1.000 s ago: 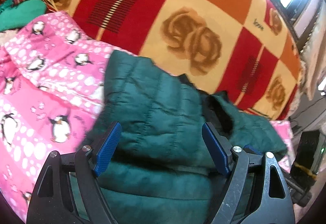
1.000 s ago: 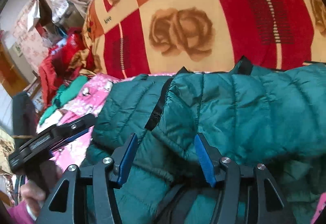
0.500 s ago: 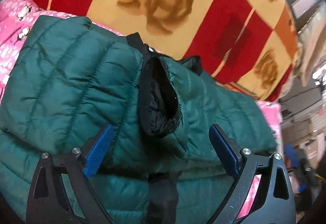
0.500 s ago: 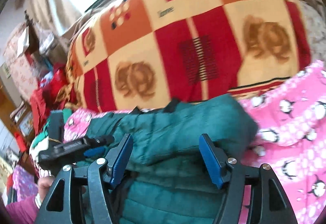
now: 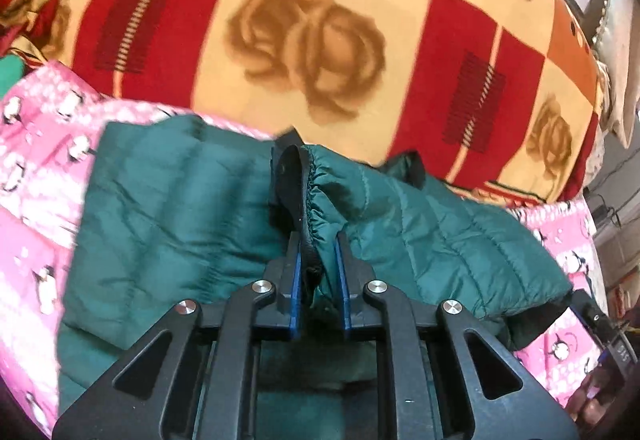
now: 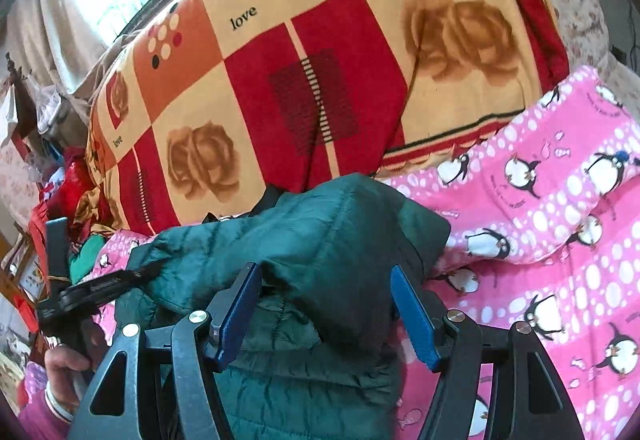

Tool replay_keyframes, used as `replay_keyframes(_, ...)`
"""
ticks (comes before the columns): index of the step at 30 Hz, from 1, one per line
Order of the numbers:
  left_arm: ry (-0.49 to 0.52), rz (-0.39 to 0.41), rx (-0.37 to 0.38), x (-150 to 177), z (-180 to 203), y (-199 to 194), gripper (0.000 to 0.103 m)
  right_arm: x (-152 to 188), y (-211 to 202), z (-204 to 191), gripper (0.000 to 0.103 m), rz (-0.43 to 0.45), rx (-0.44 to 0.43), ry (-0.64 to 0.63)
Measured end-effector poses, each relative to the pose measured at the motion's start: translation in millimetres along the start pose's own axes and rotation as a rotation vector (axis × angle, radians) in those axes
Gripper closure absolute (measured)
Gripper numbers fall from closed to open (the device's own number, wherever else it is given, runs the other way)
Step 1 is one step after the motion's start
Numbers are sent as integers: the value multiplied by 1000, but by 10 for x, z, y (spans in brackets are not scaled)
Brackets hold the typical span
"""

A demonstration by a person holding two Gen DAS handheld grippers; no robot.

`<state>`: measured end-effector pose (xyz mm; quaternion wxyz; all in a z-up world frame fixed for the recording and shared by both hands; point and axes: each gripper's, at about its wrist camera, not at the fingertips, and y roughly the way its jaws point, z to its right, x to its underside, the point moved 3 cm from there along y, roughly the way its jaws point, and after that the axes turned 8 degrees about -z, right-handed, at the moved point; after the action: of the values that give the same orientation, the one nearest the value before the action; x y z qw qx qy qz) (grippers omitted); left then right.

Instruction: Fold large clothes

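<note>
Left tool (image 5: 318,272), wide apart half a second before, had clamped onto the sleeve cuff (image 5: 310,196) at 12 o'clock of the green puffer jacket (image 5: 168,208) lying on the pink penguin blanket (image 6: 560,240). Right tool (image 6: 326,314) hung spread above the jacket, gripping nothing, so the sleeve looked ready for folding inward.

A bed carries a pink penguin blanket (image 6: 560,240) with a green padded jacket (image 5: 168,208) lying on it, beside a red-and-cream rose-patterned blanket (image 5: 320,40).

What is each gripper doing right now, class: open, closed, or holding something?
Left gripper: closed on the green jacket's cuff.
Right gripper: open, jaws straddling the green jacket, not gripping.
</note>
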<state>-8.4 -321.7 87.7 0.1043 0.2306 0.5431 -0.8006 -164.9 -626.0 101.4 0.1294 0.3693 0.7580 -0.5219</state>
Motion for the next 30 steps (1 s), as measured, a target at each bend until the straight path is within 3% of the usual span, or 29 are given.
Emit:
replay_keyframes(11, -2, 91, -88, 1, -576, -324, 91, 45, 513, -369, 38, -97, -9, -77)
replay_keyframes(20, -36, 83, -134, 127, -956, -258, 91, 178, 1078, -722, 38, -182, 25, -196)
replay_keyframes(26, -18, 74, -149, 136, -969, -250, 90, 268, 1297, -943, 37, -188, 108, -331)
replay_keyframes(27, -12, 74, -148, 125, -957, -265, 89, 251, 1281, -937, 37, -189, 105, -331)
replay_keyframes(30, 4, 81, -144, 92, -912, -344, 62, 154, 1136, -875, 37, -175, 64, -295)
